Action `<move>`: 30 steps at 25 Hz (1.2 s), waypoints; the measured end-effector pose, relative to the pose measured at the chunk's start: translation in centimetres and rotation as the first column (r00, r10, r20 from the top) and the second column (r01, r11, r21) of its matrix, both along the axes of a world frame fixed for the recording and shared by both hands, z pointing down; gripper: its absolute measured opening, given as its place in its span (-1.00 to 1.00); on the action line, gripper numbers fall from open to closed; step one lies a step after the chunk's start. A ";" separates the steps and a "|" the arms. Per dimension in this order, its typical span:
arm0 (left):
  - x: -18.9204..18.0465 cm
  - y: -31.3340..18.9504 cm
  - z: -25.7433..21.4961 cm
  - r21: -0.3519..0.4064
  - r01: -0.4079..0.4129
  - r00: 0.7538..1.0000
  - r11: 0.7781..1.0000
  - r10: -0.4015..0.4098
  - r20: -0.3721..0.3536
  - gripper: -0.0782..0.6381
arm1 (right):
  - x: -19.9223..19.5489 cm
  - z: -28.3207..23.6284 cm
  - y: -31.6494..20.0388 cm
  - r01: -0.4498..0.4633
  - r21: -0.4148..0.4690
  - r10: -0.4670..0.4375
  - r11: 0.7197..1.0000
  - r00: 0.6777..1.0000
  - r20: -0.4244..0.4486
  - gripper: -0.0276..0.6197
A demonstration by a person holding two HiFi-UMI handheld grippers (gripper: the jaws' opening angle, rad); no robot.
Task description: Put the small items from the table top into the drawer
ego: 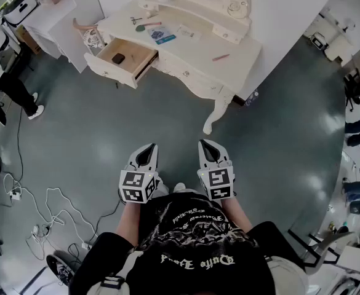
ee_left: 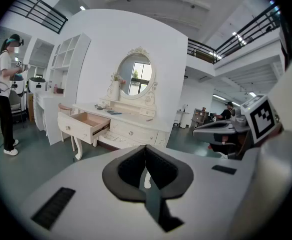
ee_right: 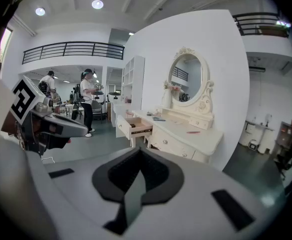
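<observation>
The cream dressing table point(ego: 186, 48) stands well ahead of me across the floor. Its left drawer point(ego: 125, 58) is pulled out, with a small black item point(ego: 118, 58) inside. On the top lie a blue item point(ego: 162, 37), a pink pen point(ego: 220, 58) and some small tools point(ego: 140, 23). The open drawer point(ee_left: 83, 124) point(ee_right: 135, 126) shows in both gripper views. My left gripper point(ego: 150, 147) point(ee_left: 146, 150) and right gripper point(ego: 205, 144) point(ee_right: 140, 152) are held side by side close to my body. Both are shut and empty, far from the table.
An oval mirror point(ee_left: 136, 75) rises from the table's back. A white shelf unit point(ego: 52, 12) stands left of the table. Cables point(ego: 50, 203) trail over the floor at lower left. People stand at the left point(ego: 16, 94) and right edges, and a chair point(ego: 346, 257) sits at lower right.
</observation>
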State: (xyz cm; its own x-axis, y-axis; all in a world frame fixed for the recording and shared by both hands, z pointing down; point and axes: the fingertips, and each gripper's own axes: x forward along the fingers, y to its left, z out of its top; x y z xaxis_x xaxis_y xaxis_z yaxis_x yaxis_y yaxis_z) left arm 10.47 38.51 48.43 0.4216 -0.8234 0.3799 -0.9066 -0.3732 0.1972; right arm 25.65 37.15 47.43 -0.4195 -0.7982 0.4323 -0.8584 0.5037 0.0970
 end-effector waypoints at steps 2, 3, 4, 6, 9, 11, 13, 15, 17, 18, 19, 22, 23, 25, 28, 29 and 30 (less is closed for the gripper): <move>0.3 0.5 0.1 0.001 0.003 1.000 1.000 -0.003 0.002 -0.74 | 0.2 0.3 0.3 0.002 0.002 -0.002 1.000 1.000 -0.009 -0.89; 0.4 0.6 0.1 0.003 0.005 1.000 1.000 -0.005 0.002 -0.74 | 0.3 0.4 0.5 0.001 0.002 -0.001 1.000 1.000 -0.012 -0.89; 0.5 0.8 0.0 0.005 0.007 1.000 1.000 -0.007 0.002 -0.74 | 0.4 0.5 0.6 0.000 0.000 0.000 1.000 1.000 -0.012 -0.89; 0.7 1.0 -0.1 0.009 0.008 1.000 1.000 -0.008 0.008 -0.74 | 0.3 0.3 1.0 0.001 -0.001 -0.001 1.000 1.000 0.000 -0.89; 0.9 1.5 -0.2 0.016 0.006 1.000 1.000 -0.006 0.025 -0.74 | 0.5 0.0 1.1 0.001 0.007 -0.001 1.000 1.000 0.022 -0.89; 1.0 1.7 -0.2 0.016 0.009 1.000 1.000 -0.010 0.027 -0.74 | 1.0 0.0 1.0 -0.007 0.008 0.006 1.000 0.999 0.048 -0.89; 1.2 2.0 -0.1 0.012 0.008 1.000 1.000 -0.009 0.025 -0.74 | 1.2 -0.1 1.0 -0.012 0.008 0.011 1.000 0.997 0.071 -0.89; 1.1 2.2 0.1 0.010 0.011 1.000 1.000 -0.011 0.023 -0.74 | 1.2 0.0 1.2 -0.008 0.008 0.007 1.000 0.997 0.074 -0.89; 1.0 1.9 0.1 0.014 0.021 1.000 1.000 -0.021 0.015 -0.74 | 1.1 0.2 1.0 -0.002 0.005 0.002 1.000 0.998 0.070 -0.89; 1.0 1.7 0.0 0.015 0.024 1.000 1.000 -0.024 0.013 -0.74 | 1.1 0.3 0.8 -0.001 0.005 0.000 1.000 0.998 0.069 -0.89; 0.9 1.5 0.0 0.015 0.024 1.000 1.000 -0.024 0.015 -0.74 | 1.0 0.3 0.6 -0.001 0.006 0.001 1.000 0.998 0.069 -0.89; 0.6 1.4 0.5 0.006 0.017 0.999 1.000 -0.017 0.033 -0.74 | 0.6 0.4 0.3 -0.008 0.007 0.007 1.000 0.998 0.068 -0.89; 0.5 1.5 0.7 0.002 0.015 0.999 1.000 -0.015 0.034 -0.74 | 0.5 0.5 0.4 -0.008 0.005 0.008 1.000 0.998 0.067 -0.89; 0.1 1.5 1.0 -0.006 0.015 0.999 1.000 -0.015 0.029 -0.74 | 0.0 0.6 0.4 -0.004 0.003 0.004 1.000 0.998 0.062 -0.89; -0.4 0.7 1.3 -0.012 0.013 1.000 1.000 -0.013 0.018 -0.74 | -0.3 0.8 -0.2 -0.012 0.000 0.012 1.000 0.998 0.063 -0.88; -0.5 0.3 1.4 -0.014 0.011 1.000 1.000 -0.010 0.013 -0.74 | -0.3 0.8 -0.4 -0.019 -0.004 0.019 1.000 0.998 0.064 -0.88; -0.6 0.0 1.4 -0.016 0.007 1.000 1.000 -0.007 0.010 -0.74 | -0.3 0.9 -0.6 -0.025 -0.008 0.026 1.000 0.998 0.062 -0.88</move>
State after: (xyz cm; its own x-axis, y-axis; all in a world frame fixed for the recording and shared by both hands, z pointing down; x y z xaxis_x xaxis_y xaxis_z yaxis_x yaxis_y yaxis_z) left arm 9.89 38.51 49.88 0.4118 -0.8201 0.3972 -0.9111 -0.3633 0.1945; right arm 25.34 36.58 48.33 -0.4255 -0.8059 0.4117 -0.8752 0.4822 0.0394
